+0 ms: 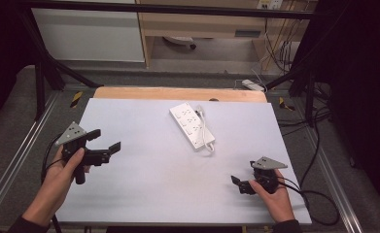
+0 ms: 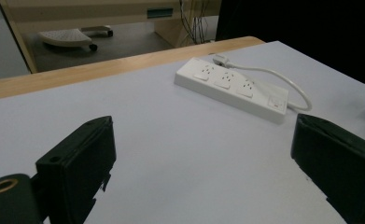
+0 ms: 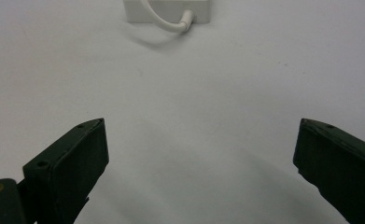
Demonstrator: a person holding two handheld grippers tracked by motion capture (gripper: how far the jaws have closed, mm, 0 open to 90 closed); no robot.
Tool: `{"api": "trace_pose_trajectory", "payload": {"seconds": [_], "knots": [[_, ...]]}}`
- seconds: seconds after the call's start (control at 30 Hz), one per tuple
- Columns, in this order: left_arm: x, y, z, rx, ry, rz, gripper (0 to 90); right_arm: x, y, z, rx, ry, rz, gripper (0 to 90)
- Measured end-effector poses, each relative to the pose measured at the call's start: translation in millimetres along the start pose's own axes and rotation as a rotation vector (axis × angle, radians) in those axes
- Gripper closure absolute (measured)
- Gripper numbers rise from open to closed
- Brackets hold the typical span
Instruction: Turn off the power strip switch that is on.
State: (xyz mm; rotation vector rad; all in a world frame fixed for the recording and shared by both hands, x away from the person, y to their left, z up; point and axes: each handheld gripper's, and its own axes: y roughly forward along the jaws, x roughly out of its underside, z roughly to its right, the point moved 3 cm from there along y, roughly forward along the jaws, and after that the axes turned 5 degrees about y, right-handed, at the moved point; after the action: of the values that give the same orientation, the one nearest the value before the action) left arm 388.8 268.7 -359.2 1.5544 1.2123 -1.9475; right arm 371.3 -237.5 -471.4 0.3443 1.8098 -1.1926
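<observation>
The white tabletop (image 1: 144,184) is lying bare apart from one white power strip (image 1: 192,125), which is resting flat and slantwise at the middle of the far half, its cord (image 1: 206,132) looping along its right side. The left gripper (image 1: 106,141) is hovering at the near left, the right gripper (image 1: 236,183) sitting low at the near right; both are well apart from the strip. Each gripper's fingers are standing wide open and gripping nothing. The reach is probably just starting. To do it well, each gripper should be closing in on one end of the strip, straddling the narrow body squarely and staying clear of the cord. Beyond the tabletop's wooden far edge (image 1: 178,93), a light wood cabinet (image 1: 202,29), a white panel and loose cables (image 1: 280,43) are showing.
</observation>
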Motion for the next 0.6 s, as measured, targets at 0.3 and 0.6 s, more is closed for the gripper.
{"api": "trace_pose_trajectory", "payload": {"seconds": [0.3,0.6], "knots": [[27.6,-9.7,0.0,-0.021,-0.026,0.01,6.8,0.0,0.1,0.0,-0.001,-0.003,-0.001,3.7],[57.8,-13.1,3.2,-0.056,-0.056,0.024,6.8,0.2,0.5,0.1,-0.001,-0.008,-0.002,3.8]]}}
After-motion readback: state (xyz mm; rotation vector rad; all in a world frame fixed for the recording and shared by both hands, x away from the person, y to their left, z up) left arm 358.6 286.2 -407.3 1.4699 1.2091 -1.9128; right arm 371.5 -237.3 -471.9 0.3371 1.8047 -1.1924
